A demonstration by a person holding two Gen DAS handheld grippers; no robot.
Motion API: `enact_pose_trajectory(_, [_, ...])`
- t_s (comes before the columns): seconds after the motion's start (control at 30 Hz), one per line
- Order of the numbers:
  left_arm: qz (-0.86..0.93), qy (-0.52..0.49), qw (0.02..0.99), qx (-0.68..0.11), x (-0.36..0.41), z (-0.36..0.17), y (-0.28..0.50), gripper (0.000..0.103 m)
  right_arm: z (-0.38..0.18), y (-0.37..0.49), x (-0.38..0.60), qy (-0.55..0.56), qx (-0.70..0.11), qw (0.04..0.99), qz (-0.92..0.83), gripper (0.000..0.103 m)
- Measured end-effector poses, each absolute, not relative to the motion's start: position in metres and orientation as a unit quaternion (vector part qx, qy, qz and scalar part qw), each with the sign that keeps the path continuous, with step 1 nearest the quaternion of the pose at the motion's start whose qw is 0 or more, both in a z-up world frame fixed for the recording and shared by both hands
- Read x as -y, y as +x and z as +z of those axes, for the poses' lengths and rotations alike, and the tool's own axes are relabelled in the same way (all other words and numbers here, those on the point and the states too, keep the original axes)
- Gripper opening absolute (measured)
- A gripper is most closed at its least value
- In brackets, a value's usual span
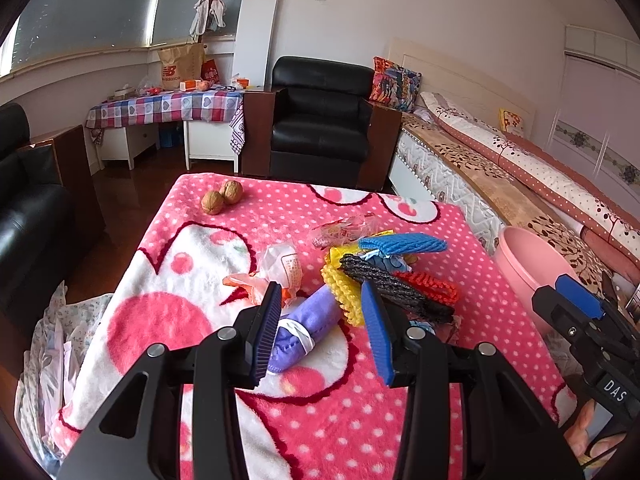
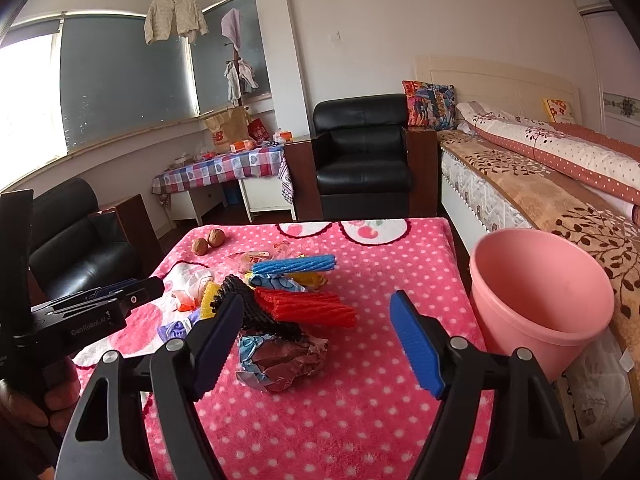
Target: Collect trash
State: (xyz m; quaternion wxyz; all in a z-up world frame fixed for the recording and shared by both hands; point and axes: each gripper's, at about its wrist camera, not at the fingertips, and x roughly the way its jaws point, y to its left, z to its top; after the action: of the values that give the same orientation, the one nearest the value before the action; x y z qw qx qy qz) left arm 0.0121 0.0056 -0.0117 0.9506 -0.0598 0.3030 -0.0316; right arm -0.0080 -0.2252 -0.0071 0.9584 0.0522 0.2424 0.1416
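Above the litter [image 2: 280,356], hand-held gripper [image 2: 316,344] agape

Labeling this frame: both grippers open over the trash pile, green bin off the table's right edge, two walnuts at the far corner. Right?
Almost. The bin is pink, not green, as the right wrist view shows. The rest holds: left gripper and right gripper are open over the trash pile, and two walnuts sit at the far corner.

Trash pile [image 1: 384,276] on pink blanket [image 1: 400,420]
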Motion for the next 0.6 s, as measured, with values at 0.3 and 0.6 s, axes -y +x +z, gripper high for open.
enact_pose_trajectory(0.3, [-0.038,-0.062,0.948,-0.309,-0.007,-0.018,0.017,0.042,-0.013,0.000,0.224,0.055,-0.254,0.954,0.148,0.067])
enact_pose_trajectory(0.6, [-0.036,-0.066,0.948,-0.310,-0.009,-0.020,0.018,0.042,-0.017,0.003,0.220,0.056,-0.259,0.952,0.150,0.065])
